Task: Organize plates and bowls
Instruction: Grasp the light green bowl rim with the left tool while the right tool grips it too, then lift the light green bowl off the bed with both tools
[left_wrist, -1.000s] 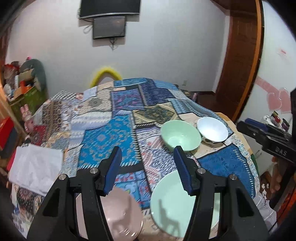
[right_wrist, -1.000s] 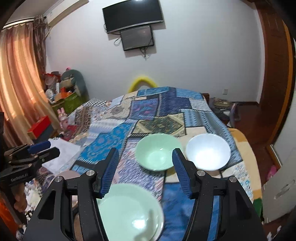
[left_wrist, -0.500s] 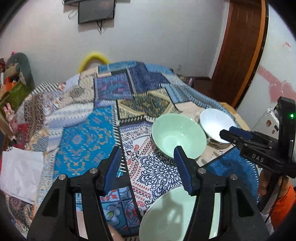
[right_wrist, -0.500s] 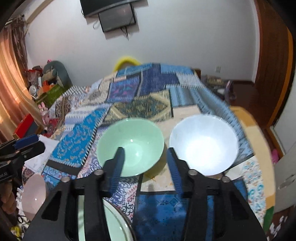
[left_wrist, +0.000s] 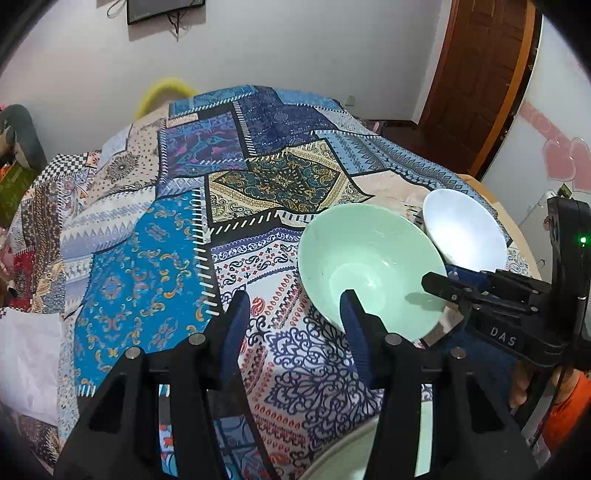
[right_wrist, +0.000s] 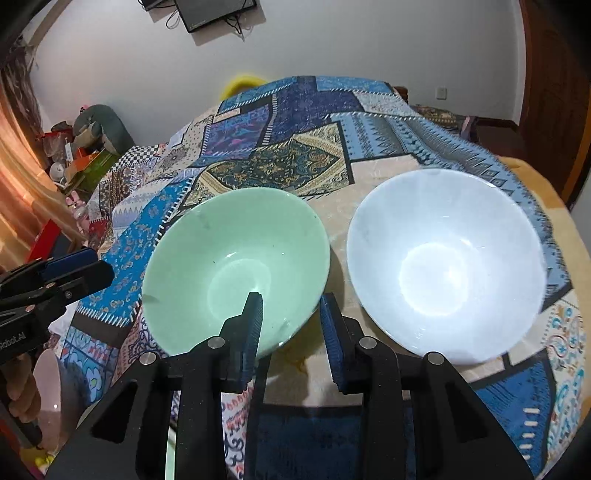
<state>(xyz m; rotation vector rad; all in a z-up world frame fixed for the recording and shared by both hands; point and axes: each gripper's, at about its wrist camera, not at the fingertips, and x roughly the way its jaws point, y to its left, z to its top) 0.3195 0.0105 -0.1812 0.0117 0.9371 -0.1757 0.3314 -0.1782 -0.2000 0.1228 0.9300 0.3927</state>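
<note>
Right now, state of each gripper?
left gripper: jaws closing, straddling the near rim of the green bowl, not yet gripping.
right gripper: jaws closing astride the green bowl's near-right rim, pads not yet clamped.

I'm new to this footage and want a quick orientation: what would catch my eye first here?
Two bowls side by side on the patchwork cloth: a green bowl left, a white bowl right. The right gripper straddles the green bowl's near rim, jaws closing. The left gripper comes at that bowl too, also closing.
</note>
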